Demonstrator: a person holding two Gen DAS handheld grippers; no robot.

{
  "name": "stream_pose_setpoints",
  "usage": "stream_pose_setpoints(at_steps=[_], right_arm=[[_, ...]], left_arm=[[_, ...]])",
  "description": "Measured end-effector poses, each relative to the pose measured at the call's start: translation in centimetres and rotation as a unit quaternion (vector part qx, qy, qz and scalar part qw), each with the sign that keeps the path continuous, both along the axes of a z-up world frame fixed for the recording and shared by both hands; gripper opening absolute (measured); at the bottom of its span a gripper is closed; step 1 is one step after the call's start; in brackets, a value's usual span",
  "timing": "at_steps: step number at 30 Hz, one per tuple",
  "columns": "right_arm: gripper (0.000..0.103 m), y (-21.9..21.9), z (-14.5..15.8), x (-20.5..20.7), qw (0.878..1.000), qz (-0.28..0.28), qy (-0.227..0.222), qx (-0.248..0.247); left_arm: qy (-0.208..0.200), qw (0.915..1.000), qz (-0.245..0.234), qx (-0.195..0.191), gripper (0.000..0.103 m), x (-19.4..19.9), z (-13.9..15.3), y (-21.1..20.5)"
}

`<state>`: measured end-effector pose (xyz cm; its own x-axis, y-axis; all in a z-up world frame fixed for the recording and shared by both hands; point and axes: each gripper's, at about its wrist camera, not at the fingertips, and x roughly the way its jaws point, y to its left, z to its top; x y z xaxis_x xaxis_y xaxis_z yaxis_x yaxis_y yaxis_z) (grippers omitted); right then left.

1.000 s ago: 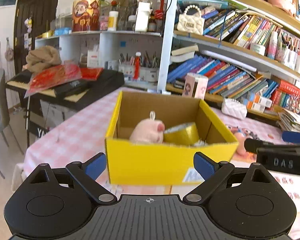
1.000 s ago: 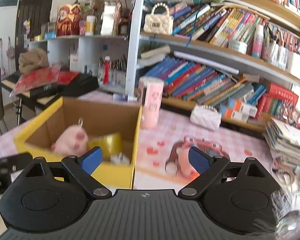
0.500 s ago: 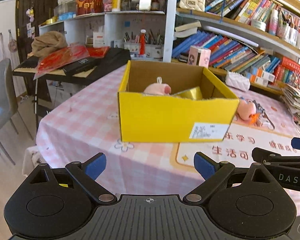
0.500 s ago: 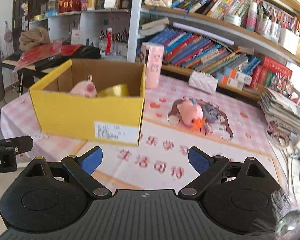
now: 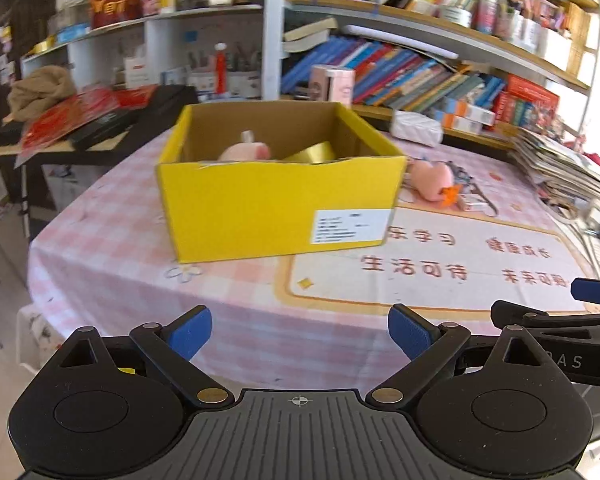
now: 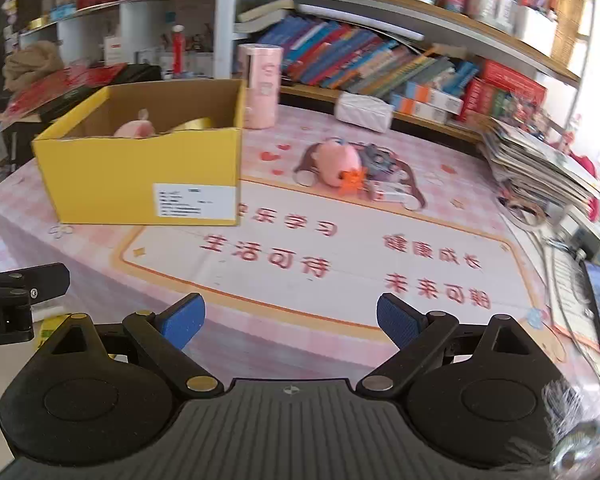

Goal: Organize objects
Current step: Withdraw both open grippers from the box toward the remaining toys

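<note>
Bookshelves crowd the far wall behind the pink checked worktop point(image 6: 340, 280). My left gripper point(image 5: 299, 334) and right gripper point(image 6: 290, 322) hover near its edge, jaws wide and empty. The yellow box point(image 6: 140, 168) already holds toys; next I'd reach far right for the pink plush point(image 6: 334, 160)

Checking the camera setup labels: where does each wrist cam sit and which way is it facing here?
Left wrist: on the left gripper, looking forward and down over the pink checked tablecloth at the open yellow cardboard box; own blue-padded fingers spread, right gripper at the right edge.
Right wrist: on the right gripper, same facing from further right; box sits left, pink plush toy centre; left gripper at the left edge.
Shared: box, plush, bookshelf, each other's gripper.
</note>
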<state>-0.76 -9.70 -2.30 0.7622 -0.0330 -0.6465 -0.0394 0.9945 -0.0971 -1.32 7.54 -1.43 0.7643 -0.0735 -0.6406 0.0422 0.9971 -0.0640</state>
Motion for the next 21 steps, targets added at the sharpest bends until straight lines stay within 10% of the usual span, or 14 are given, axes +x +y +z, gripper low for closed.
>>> stream_pose_setpoints(at_steps=[21], right_arm=[[0.093, -6.4, 0.0, 1.6, 0.997, -0.083, 0.003, 0.006]], left_arm=[[-0.002, 0.9972, -0.074, 0.007, 0.097, 4.3, 0.1, -6.0]])
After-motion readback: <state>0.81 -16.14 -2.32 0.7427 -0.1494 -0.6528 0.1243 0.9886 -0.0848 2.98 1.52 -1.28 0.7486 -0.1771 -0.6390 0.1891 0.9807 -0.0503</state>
